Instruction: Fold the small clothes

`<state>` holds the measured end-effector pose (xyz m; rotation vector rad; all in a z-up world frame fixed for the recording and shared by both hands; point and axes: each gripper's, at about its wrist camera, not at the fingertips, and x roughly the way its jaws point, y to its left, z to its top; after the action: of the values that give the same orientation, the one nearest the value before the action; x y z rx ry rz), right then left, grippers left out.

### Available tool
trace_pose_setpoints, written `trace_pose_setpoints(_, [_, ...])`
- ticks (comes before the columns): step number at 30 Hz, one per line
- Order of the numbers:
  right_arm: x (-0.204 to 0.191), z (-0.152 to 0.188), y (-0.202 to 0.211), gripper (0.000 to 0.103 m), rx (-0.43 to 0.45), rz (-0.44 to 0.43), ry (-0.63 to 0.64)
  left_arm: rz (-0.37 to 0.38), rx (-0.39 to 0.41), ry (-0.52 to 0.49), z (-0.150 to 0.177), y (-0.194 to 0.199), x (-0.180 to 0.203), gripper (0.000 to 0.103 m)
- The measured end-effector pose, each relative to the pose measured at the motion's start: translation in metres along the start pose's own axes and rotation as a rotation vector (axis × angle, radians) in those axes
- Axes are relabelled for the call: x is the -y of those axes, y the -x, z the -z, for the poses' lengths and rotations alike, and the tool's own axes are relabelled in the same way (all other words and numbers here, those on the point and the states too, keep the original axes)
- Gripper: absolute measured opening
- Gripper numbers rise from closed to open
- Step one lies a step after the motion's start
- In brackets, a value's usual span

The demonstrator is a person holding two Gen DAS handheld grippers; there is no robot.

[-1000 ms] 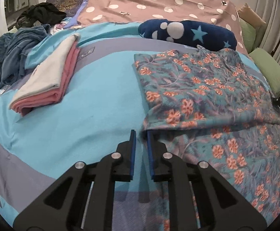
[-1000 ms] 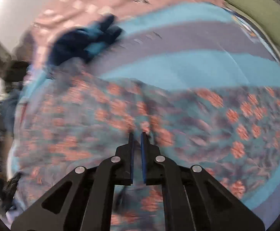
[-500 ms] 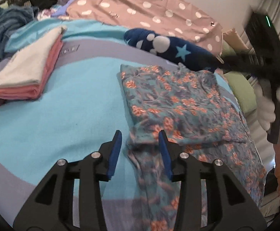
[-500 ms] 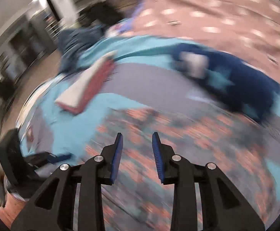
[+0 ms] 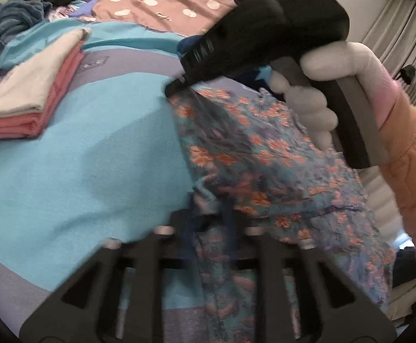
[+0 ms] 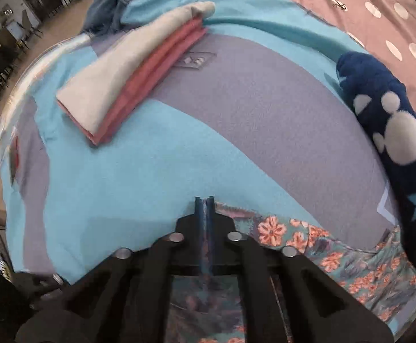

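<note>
Stack of folded cream and coral-pink clothes [image 6: 128,74] already done, sitting on the turquoise-and-grey bed cover [image 6: 156,177] at 10 o'clock in the right wrist view. Current piece, the teal floral-print fabric garment [image 5: 253,154], lies at centre-right of the left wrist view, partly folded with one layer over another, not yet compact. Left gripper [image 5: 208,223] has just closed its jaws on the near corner at 6 o'clock, fabric bunched between the pads. Right gripper [image 6: 204,208] has just closed too, pinching the garment's far corner edge; in the left view it shows at 12 o'clock, held by a white-gloved hand [image 5: 316,91]. Likely next: another fold, then stacking. Navy fleece item with white dots and stars [image 6: 393,131], at 3 o'clock, looks unfolded.
</note>
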<state>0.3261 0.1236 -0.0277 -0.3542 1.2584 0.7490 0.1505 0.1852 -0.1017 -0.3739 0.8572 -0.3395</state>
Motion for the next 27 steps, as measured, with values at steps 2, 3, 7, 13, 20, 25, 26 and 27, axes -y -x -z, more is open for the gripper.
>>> trace_pose_setpoints(2, [0.006,-0.001,0.01,0.002,0.069,-0.045,-0.055,-0.042,0.021,0.004,0.003,0.004,0.002,0.011])
trace_pose_setpoints(3, [0.008,-0.004,0.012,0.002,0.098,-0.08,-0.079,-0.09,0.029,0.01,0.004,0.007,0.003,0.011])
trace_pose_setpoints(7, [0.003,-0.008,-0.018,0.002,0.065,-0.053,-0.047,-0.114,0.026,0.024,0.008,0.008,0.002,0.012])
trace_pose_setpoints(13, [0.037,0.013,0.032,0.014,0.203,-0.041,-0.183,-0.071,0.026,0.064,0.009,0.011,-0.008,0.017])
trace_pose_setpoints(20, [0.078,0.147,0.118,0.015,0.295,-0.014,-0.248,-0.094,0.175,0.098,0.0,0.054,-0.012,0.016])
trace_pose_setpoints(25, [0.132,0.268,0.129,0.019,0.302,-0.035,-0.503,0.071,0.138,-0.024,-0.024,0.051,0.029,0.016])
trace_pose_setpoints(26, [0.143,0.284,0.123,0.021,0.29,-0.025,-0.563,0.025,0.099,-0.059,-0.025,0.037,0.038,0.016])
trace_pose_setpoints(27, [0.157,0.303,0.11,0.02,0.25,0.033,-0.632,-0.042,0.049,-0.082,-0.027,0.019,0.041,0.016])
